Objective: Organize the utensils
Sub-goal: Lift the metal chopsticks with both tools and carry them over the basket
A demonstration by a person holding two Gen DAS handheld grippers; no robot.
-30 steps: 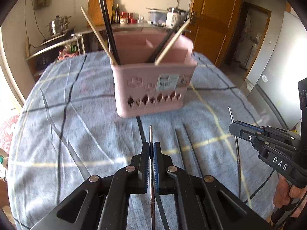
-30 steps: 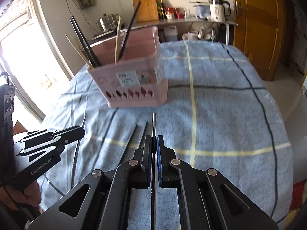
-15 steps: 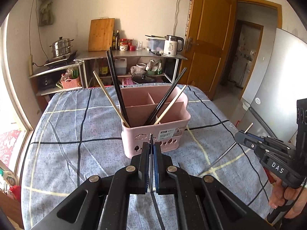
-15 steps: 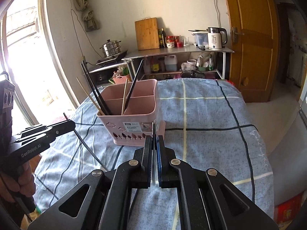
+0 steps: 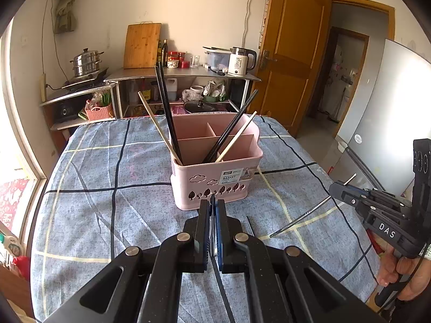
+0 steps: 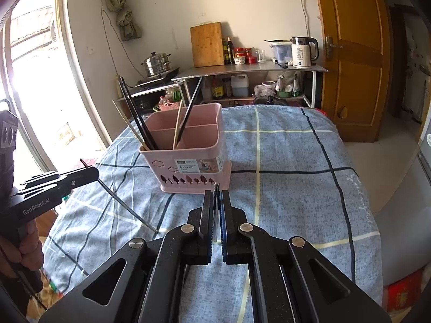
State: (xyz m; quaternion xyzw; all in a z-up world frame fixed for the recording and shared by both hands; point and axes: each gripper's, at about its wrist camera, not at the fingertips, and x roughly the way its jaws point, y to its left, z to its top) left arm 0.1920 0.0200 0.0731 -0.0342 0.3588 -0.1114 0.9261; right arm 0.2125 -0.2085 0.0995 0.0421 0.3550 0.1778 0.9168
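Only through each opposite view, left gripper [image 6: 89,173] and right gripper [image 5: 336,188], jaws clenched on metal chopsticks [image 5: 301,219].

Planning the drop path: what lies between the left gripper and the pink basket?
Only bare blue checked cloth separates the left gripper from the pink basket, seen in the left wrist view.

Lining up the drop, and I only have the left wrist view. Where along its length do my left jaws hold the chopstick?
Observer: Near one end. The right wrist view shows the left gripper with a short stub above the jaws and the long part of the metal chopstick slanting down below.
Operator: Is it clear of the basket?
Observer: Yes. It hangs apart from the pink basket, to its left in that view.
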